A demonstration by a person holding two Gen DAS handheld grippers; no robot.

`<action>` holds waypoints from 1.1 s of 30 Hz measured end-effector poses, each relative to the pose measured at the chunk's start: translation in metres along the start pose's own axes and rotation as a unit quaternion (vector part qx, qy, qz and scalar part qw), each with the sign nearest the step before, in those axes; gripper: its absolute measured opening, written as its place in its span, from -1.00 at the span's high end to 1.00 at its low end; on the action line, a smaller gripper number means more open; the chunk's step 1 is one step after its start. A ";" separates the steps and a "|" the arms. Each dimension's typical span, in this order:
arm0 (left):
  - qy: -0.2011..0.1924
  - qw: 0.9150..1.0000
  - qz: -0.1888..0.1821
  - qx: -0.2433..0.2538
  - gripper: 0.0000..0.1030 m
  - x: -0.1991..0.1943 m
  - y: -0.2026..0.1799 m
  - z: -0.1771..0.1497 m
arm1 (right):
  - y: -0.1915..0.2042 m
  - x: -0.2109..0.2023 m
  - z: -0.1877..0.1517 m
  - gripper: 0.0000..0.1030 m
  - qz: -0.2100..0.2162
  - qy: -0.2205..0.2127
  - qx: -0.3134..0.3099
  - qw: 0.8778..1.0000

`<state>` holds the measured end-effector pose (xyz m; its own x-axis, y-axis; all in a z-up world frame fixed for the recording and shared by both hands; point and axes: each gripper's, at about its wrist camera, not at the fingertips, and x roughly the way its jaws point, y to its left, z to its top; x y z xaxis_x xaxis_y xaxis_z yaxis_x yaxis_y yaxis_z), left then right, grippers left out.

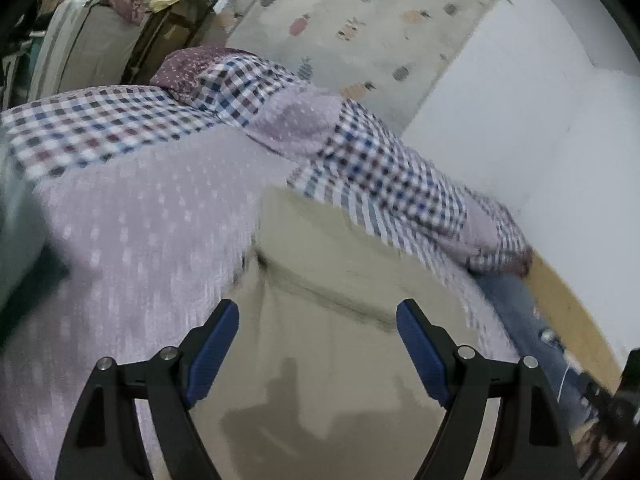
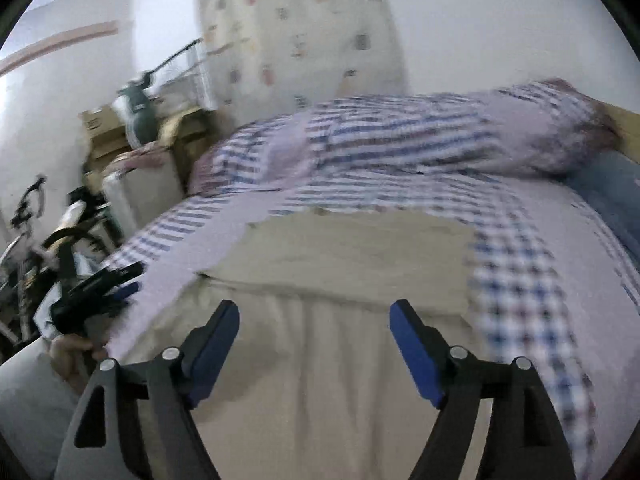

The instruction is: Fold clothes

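Left wrist view: the left claw (image 1: 318, 320) hangs spread and empty over a beige garment (image 1: 320, 280) at lower centre, lying on a bed's lilac dotted and checked cover (image 1: 132, 208). A pineapple-print curtain (image 1: 360, 20) fills the upper middle, with boxes (image 1: 176, 20) at upper left.

Right wrist view, blurred: the right claw (image 2: 314, 320) is spread too, holding nothing, above the same beige garment (image 2: 340, 256) at centre. At lower left a hand (image 2: 72, 354) holds the other claw (image 2: 100, 288).
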<state>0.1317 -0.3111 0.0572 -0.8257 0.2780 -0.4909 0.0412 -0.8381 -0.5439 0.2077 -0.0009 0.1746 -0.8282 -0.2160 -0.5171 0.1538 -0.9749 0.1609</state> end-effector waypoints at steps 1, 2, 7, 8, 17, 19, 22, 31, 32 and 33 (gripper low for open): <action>0.007 1.000 0.006 0.005 -0.64 -0.005 -0.003 -0.011 | -0.008 -0.010 -0.012 -0.58 -0.014 -0.002 0.001 1.000; 0.014 1.000 0.012 0.009 -0.64 -0.011 -0.006 -0.021 | -0.015 -0.020 -0.025 -0.58 -0.028 -0.004 0.003 1.000; 0.033 0.997 0.052 0.039 -0.64 -0.049 -0.019 -0.060 | -0.040 -0.036 -0.068 -0.59 -0.061 -0.012 0.031 0.998; 0.033 0.997 0.059 0.043 -0.64 -0.058 -0.021 -0.065 | -0.043 -0.040 -0.073 -0.59 -0.055 -0.017 0.044 0.997; -0.016 0.996 0.092 -0.015 -0.66 -0.152 -0.005 -0.093 | -0.029 -0.038 -0.087 -0.59 0.027 -0.029 0.107 0.993; -0.013 0.995 0.098 -0.020 -0.66 -0.162 0.002 -0.098 | -0.015 -0.038 -0.092 -0.59 0.020 -0.039 0.087 0.995; 0.009 0.993 0.111 -0.035 -0.66 -0.169 0.023 -0.105 | 0.003 -0.036 -0.106 -0.59 0.014 -0.028 0.076 0.997; 0.030 0.985 0.097 -0.141 -0.66 -0.161 0.068 -0.105 | 0.065 -0.046 -0.134 -0.59 0.033 0.003 -0.027 0.999; 0.030 0.984 0.101 -0.143 -0.66 -0.157 0.071 -0.106 | 0.068 -0.049 -0.136 -0.59 0.039 0.002 -0.035 0.999; 0.037 0.983 0.105 -0.144 -0.66 -0.151 0.074 -0.108 | 0.071 -0.050 -0.137 -0.59 0.043 0.001 -0.038 0.998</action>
<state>0.3203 -0.3646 0.0182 -0.7388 0.1556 -0.6558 0.3733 -0.7156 -0.5904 0.3342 -0.0662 0.0965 -0.8088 -0.2991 -0.5064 0.2644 -0.9540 0.1412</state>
